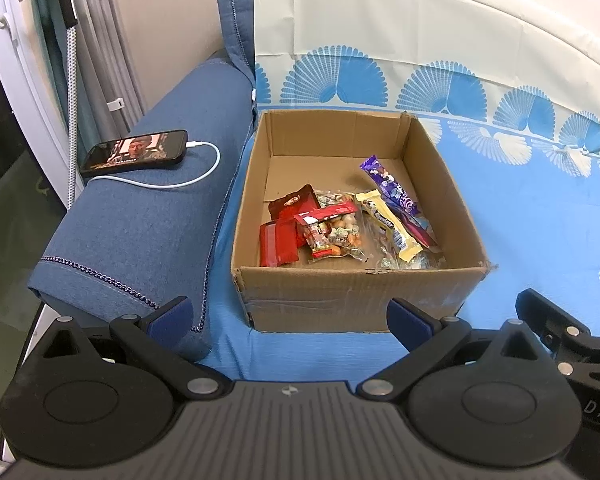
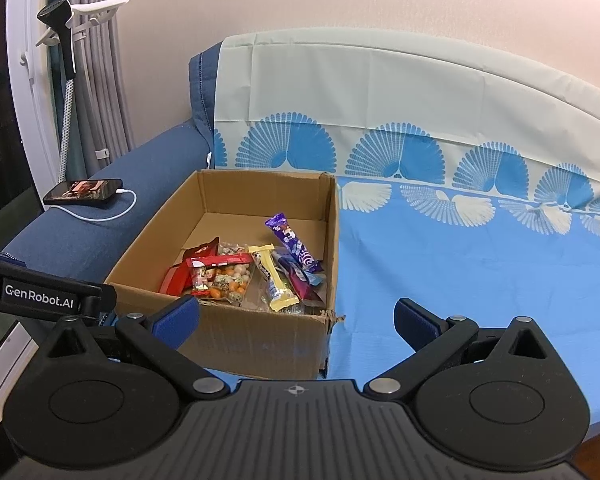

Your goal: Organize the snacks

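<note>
Sitting on the blue sheet (image 1: 520, 220) of a sofa, one open cardboard box (image 1: 356, 300) served as the landmark for everything else. Left of the box, on the denim-blue armrest (image 1: 148, 216), lay one phone (image 1: 134, 152) with its screen lit and one white cable (image 1: 204, 168) plugged into its end nearest the box. Inside the box, the snacks were gathered toward the near wall: two red packets (image 1: 278, 240) at the left, one clear bag of mixed nuts (image 1: 336, 236) with a red header beside them, one pale yellow bar (image 1: 392, 232) next, and one purple wrapper (image 1: 388, 188) leaning toward the right wall. A few smaller clear-wrapped pieces lay under these, too jumbled to count. In front of the box, the left gripper (image 1: 290, 316) hung with its jaws spread wide, grasping nothing. Right of it, the right gripper (image 2: 296, 316) was likewise released and empty, its left fingertip over the box's near right corner.
</note>
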`<action>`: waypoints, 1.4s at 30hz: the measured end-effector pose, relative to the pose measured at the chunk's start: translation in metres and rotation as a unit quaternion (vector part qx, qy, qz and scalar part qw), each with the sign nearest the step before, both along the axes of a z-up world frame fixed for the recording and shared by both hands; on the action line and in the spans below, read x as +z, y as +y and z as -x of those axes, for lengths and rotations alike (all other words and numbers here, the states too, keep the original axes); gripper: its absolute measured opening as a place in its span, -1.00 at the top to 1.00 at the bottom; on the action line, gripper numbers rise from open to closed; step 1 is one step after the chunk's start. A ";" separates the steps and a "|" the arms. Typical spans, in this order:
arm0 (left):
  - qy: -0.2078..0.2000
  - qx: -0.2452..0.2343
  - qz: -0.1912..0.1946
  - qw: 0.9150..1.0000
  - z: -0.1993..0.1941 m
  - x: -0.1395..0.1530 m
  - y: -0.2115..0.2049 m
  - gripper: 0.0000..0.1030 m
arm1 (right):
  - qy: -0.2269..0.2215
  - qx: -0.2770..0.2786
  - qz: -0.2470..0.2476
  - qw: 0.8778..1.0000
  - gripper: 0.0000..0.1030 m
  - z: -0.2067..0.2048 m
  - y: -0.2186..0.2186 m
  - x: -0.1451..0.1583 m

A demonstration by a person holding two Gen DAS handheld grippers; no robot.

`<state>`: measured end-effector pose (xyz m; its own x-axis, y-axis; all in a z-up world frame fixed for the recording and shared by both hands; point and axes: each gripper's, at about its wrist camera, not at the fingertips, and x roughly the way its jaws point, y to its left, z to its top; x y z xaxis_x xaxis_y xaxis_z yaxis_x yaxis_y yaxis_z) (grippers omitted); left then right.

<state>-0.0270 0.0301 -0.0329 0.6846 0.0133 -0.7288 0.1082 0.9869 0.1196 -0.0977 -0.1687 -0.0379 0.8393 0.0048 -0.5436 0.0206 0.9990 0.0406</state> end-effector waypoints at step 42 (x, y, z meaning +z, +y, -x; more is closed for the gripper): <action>0.001 0.000 -0.007 1.000 0.000 0.000 -0.002 -1.00 | -0.002 0.002 -0.001 1.000 -1.00 0.000 0.000 0.001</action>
<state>-0.0271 0.0285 -0.0332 0.6829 0.0232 -0.7302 0.1087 0.9851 0.1329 -0.0978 -0.1688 -0.0373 0.8420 0.0100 -0.5394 0.0162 0.9989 0.0437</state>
